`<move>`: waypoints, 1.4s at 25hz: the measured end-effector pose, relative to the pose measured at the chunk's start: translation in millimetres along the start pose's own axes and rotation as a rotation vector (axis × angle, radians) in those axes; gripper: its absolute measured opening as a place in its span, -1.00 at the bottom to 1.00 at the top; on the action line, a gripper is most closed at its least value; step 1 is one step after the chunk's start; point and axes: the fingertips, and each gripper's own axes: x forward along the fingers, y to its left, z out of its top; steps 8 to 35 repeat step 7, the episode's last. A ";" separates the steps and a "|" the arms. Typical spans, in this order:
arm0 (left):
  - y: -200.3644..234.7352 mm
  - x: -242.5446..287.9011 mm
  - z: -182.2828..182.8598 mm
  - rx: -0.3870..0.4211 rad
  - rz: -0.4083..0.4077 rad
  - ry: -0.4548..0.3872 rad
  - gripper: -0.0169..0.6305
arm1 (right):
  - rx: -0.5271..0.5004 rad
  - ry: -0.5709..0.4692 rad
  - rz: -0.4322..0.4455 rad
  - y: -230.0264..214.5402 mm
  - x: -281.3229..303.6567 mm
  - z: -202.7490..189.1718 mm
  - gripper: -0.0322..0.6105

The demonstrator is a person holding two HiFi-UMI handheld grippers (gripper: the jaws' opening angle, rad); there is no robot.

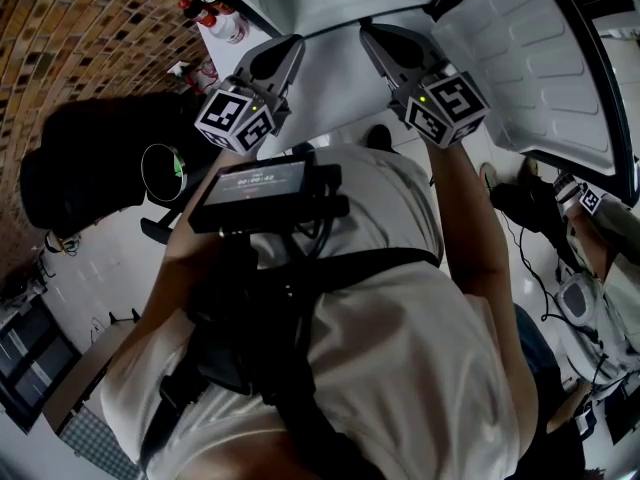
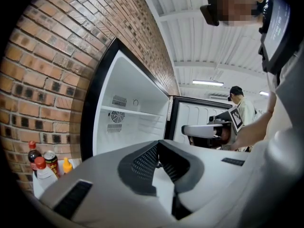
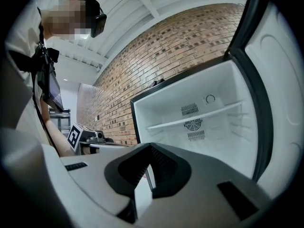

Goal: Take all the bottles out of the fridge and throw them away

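The left gripper (image 2: 158,144) had its jaws pressed together, the dark ribbed pads meeting at the tip with nothing between them. The right gripper (image 3: 149,147) looked the same in its own view: its pads were closed to a thin seam, holding and touching nothing. In the head view both hung side by side at the top centre, pointed at the open fridge (image 3: 159,109).

The bottles (image 2: 39,167) stood outside the fridge, at the lower left of the left gripper view and close to the brick wall (image 2: 42,75). One was dark with a red cap, and a clear one with a red cap stood in front of it. A can (image 2: 51,159) and a small yellow container (image 2: 68,165) stood just beside them. They probably rested on a low white surface, though the gripper's own body covered most of it. The head view showed the same group small at its upper left.

Inside the fridge, the right gripper view showed a white shelf (image 3: 180,118) with a round fan grille (image 3: 193,124) just under it. The fridge door (image 1: 540,68) stood swung open at the upper right of the head view.

The left gripper view alone showed another person (image 2: 241,109) standing at the middle right, behind the right gripper. The right gripper view showed a marker cube (image 3: 75,137) on the left gripper, at its left middle. Only the head view showed the black screen device (image 1: 262,188) on the wearer's chest.
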 end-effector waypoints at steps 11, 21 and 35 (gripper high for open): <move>3.6 -1.8 2.1 0.003 -0.010 0.003 -0.95 | -0.019 -0.005 -0.014 2.2 3.6 2.9 -0.89; 3.6 -1.8 2.1 0.003 -0.010 0.003 -0.95 | -0.019 -0.005 -0.014 2.2 3.6 2.9 -0.89; 3.6 -1.8 2.1 0.003 -0.010 0.003 -0.95 | -0.019 -0.005 -0.014 2.2 3.6 2.9 -0.89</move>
